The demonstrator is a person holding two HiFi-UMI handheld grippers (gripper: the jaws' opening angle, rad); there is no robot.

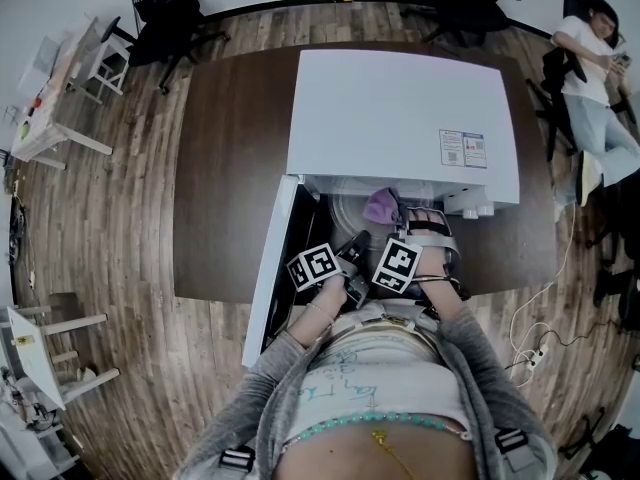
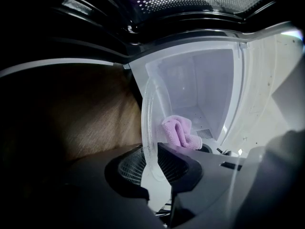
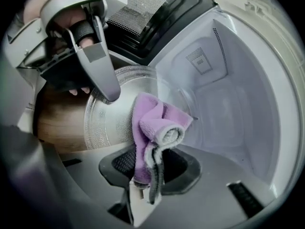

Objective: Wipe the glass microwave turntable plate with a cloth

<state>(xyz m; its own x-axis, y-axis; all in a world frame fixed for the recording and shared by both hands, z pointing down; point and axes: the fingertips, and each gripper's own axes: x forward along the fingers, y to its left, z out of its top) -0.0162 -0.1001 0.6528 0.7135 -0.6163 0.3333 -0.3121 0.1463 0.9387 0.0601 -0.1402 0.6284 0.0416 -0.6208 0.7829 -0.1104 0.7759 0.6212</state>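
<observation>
The glass turntable plate [image 2: 151, 128] stands on edge in front of the open microwave [image 1: 400, 108], and my left gripper [image 2: 159, 168] is shut on its rim. In the right gripper view the plate [image 3: 107, 123] faces me, with the left gripper's finger [image 3: 97, 66] over its upper edge. My right gripper [image 3: 150, 168] is shut on a folded purple cloth [image 3: 152, 123], which lies against the plate's right side. Seen from the left gripper, the cloth [image 2: 177, 131] shows through the glass. From the head, the cloth [image 1: 380, 206] sits at the cavity mouth.
The microwave door [image 1: 268, 268] hangs open to the left, over the dark table [image 1: 220, 168]. The white cavity [image 3: 228, 94] lies behind the plate. Office chairs [image 1: 160, 8] stand at the back, and a seated person [image 1: 590, 78] is at the far right.
</observation>
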